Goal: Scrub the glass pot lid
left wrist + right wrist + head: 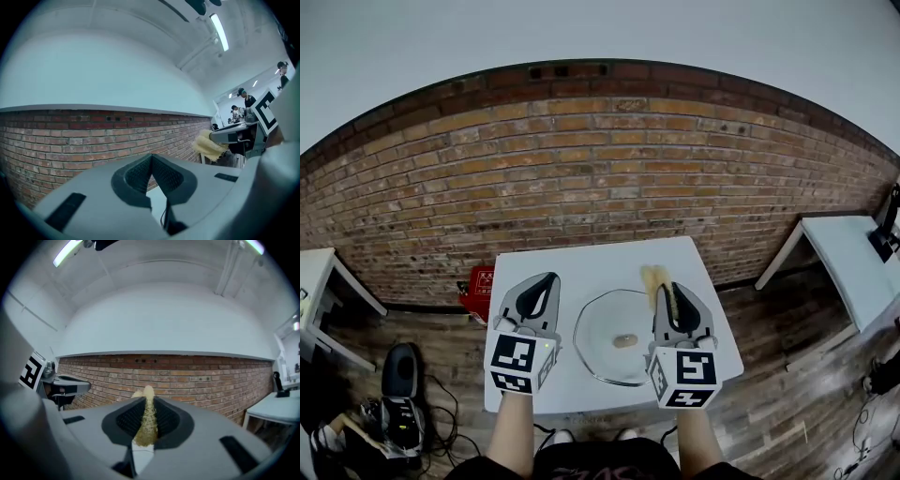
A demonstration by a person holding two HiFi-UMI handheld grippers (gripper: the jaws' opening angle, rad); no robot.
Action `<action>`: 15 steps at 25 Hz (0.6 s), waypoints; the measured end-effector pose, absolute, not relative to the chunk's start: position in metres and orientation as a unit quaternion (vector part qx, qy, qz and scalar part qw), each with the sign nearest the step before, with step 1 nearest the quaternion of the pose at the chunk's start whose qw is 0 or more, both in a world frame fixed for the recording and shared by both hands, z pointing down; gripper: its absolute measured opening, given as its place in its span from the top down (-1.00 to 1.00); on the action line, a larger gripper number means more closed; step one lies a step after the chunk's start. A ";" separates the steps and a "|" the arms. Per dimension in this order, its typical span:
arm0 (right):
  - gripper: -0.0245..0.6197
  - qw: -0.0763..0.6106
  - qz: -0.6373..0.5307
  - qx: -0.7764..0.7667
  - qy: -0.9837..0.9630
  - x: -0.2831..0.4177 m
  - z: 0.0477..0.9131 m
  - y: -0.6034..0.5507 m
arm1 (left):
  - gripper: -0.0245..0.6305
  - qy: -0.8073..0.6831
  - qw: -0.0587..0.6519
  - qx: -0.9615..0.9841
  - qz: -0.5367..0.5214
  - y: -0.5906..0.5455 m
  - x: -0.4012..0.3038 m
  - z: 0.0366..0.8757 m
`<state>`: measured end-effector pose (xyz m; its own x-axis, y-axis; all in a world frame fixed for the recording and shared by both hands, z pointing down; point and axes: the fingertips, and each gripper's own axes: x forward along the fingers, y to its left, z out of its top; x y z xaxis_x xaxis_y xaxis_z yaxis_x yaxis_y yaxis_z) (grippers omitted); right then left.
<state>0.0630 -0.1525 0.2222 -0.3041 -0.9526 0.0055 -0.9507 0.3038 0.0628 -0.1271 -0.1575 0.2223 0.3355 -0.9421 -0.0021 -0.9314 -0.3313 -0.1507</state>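
The glass pot lid [614, 349] lies flat on the small white table [581, 272], its brown knob at the middle. Both grippers are held up level above the table's near half, one on each side of the lid. My left gripper [546, 281] is shut with nothing between its pads [151, 176]. My right gripper [667, 292] is shut on a yellow fibrous scrubber [656, 282], which sticks out past the fingertips [146, 420]. In the left gripper view the scrubber [208, 145] shows at the right, held by the other gripper.
A brick wall [581, 178] stands behind the table. A red box [476, 289] sits on the floor at the table's left. Other white tables stand at far left [314, 272] and far right [853, 262]. A dark bag [398, 370] and cables lie on the wooden floor.
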 end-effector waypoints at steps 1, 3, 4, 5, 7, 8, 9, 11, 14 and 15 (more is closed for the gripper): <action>0.75 0.019 -0.027 0.588 -0.808 0.062 0.220 -0.151 | 0.89 0.577 0.064 -0.814 -0.041 -0.156 -0.128 0.221; 0.75 0.014 -0.032 0.586 -0.810 0.061 0.216 -0.149 | 0.89 0.580 0.065 -0.811 -0.038 -0.154 -0.129 0.219; 0.75 0.012 -0.034 0.584 -0.811 0.060 0.215 -0.149 | 0.89 0.581 0.066 -0.811 -0.037 -0.153 -0.130 0.218; 0.75 0.011 -0.036 0.583 -0.811 0.060 0.213 -0.148 | 0.89 0.582 0.067 -0.810 -0.035 -0.152 -0.130 0.217; 0.75 0.009 -0.039 0.582 -0.812 0.060 0.212 -0.147 | 0.89 0.583 0.069 -0.809 -0.034 -0.151 -0.130 0.215; 0.75 0.008 -0.039 0.582 -0.813 0.060 0.212 -0.147 | 0.89 0.583 0.070 -0.809 -0.033 -0.151 -0.130 0.214; 0.75 0.008 -0.039 0.582 -0.813 0.059 0.212 -0.147 | 0.89 0.583 0.071 -0.809 -0.033 -0.151 -0.129 0.214; 0.75 0.008 -0.039 0.582 -0.812 0.059 0.211 -0.147 | 0.89 0.582 0.071 -0.810 -0.033 -0.151 -0.129 0.212; 0.75 0.008 -0.038 0.581 -0.813 0.058 0.210 -0.148 | 0.89 0.580 0.070 -0.811 -0.033 -0.152 -0.128 0.212; 0.75 0.009 -0.039 0.581 -0.813 0.058 0.211 -0.148 | 0.89 0.580 0.069 -0.811 -0.033 -0.152 -0.128 0.213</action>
<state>0.0579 -0.1477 0.2106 -0.3250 -0.9452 -0.0309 -0.9439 0.3222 0.0728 -0.1281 -0.1524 0.2130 0.3255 -0.9452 -0.0258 -0.9361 -0.3183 -0.1495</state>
